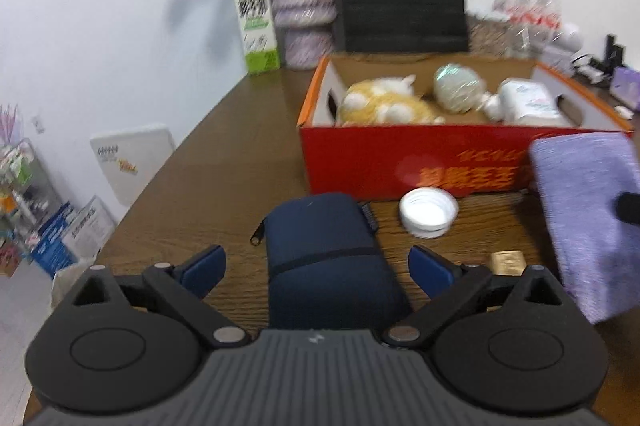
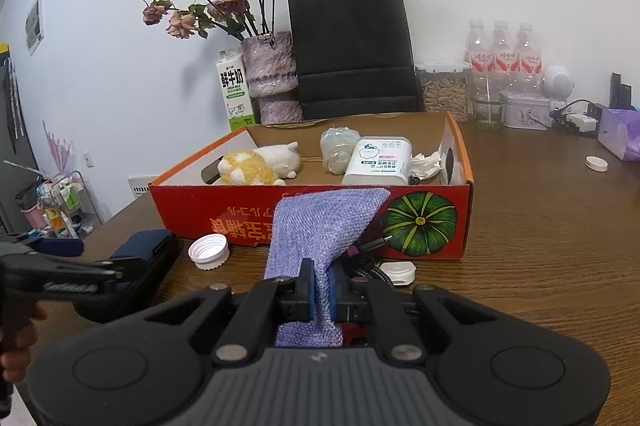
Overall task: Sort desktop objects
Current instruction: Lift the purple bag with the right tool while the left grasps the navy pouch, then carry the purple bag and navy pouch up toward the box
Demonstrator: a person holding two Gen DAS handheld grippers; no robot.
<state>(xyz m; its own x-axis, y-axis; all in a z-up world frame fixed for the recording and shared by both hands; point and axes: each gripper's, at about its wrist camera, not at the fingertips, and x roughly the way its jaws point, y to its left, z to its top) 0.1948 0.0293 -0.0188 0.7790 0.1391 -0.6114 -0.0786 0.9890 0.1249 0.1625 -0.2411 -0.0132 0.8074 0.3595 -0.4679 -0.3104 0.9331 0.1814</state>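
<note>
A red cardboard box (image 1: 400, 162) (image 2: 424, 250) stands on the brown table and holds a yellow plush toy (image 1: 384, 102) (image 2: 248, 166), a wrapped roll (image 2: 338, 148) and a white wipes pack (image 2: 380, 160). My left gripper (image 1: 318, 264) is open, its fingers on either side of a navy zip pouch (image 1: 328, 254) (image 2: 144, 246) lying on the table. My right gripper (image 2: 320, 290) is shut on a purple knitted cloth (image 2: 320, 230) (image 1: 588, 214), held up in front of the box. A white lid (image 1: 428, 212) (image 2: 209, 251) lies beside the pouch.
Behind the box stand a milk carton (image 2: 236, 90), a vase of dried roses (image 2: 272, 74) and a black paper bag (image 2: 352, 50). Bottles (image 2: 504, 54), a jar, a tin and a small white cap (image 2: 596, 163) sit at the right. A gold block (image 1: 508, 262) and cables (image 2: 368, 266) lie near the grippers.
</note>
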